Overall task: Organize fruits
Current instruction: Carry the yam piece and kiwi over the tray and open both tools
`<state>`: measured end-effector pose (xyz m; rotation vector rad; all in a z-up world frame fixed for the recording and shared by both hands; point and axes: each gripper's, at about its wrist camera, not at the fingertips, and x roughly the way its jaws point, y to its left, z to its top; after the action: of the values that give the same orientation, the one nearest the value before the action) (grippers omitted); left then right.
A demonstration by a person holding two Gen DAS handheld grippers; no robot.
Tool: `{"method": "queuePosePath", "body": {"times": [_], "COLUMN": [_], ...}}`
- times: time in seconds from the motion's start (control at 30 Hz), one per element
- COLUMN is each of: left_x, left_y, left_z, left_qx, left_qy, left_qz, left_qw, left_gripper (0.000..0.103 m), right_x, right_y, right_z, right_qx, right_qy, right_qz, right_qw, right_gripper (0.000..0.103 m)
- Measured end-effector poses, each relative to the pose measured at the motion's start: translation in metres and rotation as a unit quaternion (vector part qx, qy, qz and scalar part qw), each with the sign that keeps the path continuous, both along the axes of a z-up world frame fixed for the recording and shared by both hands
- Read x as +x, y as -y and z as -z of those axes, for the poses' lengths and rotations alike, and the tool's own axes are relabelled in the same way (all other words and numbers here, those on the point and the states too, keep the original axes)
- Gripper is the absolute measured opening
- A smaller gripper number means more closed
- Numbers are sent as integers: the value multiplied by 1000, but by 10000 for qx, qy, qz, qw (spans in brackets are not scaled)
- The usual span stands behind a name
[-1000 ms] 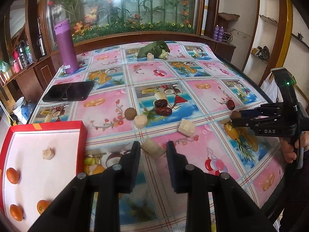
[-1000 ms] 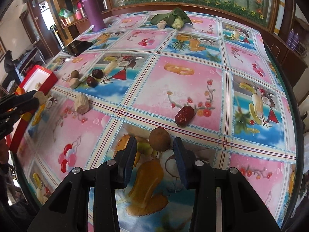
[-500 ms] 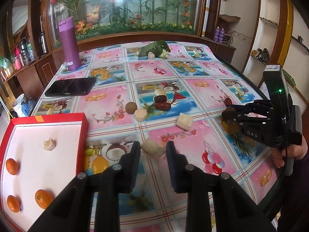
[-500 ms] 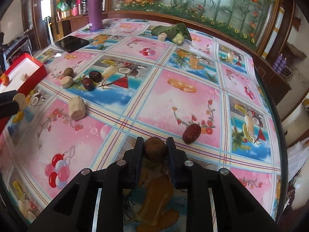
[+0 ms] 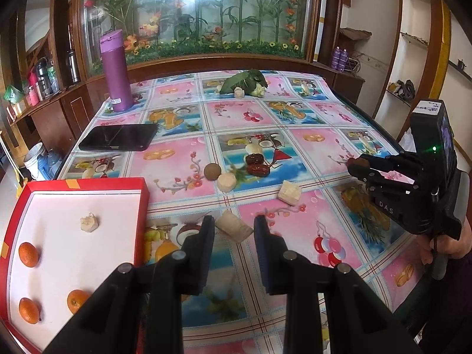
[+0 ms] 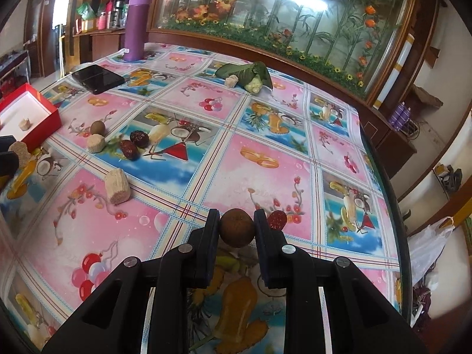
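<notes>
My left gripper (image 5: 234,230) is shut on a pale beige chunk (image 5: 234,230), held above the tablecloth beside the red tray (image 5: 141,197). The tray holds three small oranges (image 5: 28,254) and one pale chunk (image 5: 89,223). My right gripper (image 6: 236,230) is shut on a round brown fruit (image 6: 236,232) and holds it above the table; it also shows in the left wrist view (image 5: 358,166). A red date (image 6: 277,219) lies just behind it. Two dark dates (image 5: 258,163), another brown fruit (image 5: 212,171) and pale chunks (image 5: 289,192) lie mid-table.
A purple flask (image 5: 115,70) and a black phone (image 5: 119,137) are at the far left. A green leaf bundle (image 5: 246,82) lies at the far edge. A glass display cabinet (image 5: 191,14) backs the table. The table's right edge (image 6: 383,177) drops off.
My right gripper has closed on the round brown fruit and lifted it off the table. My left gripper keeps its chunk and has risen and pulled back slightly.
</notes>
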<state>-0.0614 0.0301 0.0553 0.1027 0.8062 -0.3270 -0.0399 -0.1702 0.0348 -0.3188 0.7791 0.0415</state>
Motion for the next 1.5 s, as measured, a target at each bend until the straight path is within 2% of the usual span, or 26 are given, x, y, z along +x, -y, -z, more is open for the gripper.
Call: {"method": "queuePosePath", "body": {"times": [0.37,0.63,0.83,1.07,1.13,1.5], "left_x": [-9,-17,-32,-45,-48,-26], "left_y": [-31,-79,-141,-196,-204,-232], "left_z": [-17,-23,-15,0,2,6], "left_qx": [-161,-319,-195,32,82,363], "left_qy": [217,375,363,211,216,113], "left_qz": [-203,-607,-1223,-1791,-1843,-2008], "left_qw": [9994,9969,9916,9836,9826,9789], "left_gripper": [30,30,30,30,30,30], "right_x": [-9,-14,-10,-4,-4,25], "right_y": [-51,-104,-155,-226,-241,-280], "right_z": [-19,-32,-41,-31,-27,-4], "right_qx": [-324,-467,426,1366,1485,1642], "right_qy": [299,365,-41,-847,-980,-1334], "right_qz": [-296,-738,-1380,-2137,-2223,-2093], "right_qw": [9986,9955,9895,9636,9586,9547], "right_gripper": [23,23,23,22,22,22]}}
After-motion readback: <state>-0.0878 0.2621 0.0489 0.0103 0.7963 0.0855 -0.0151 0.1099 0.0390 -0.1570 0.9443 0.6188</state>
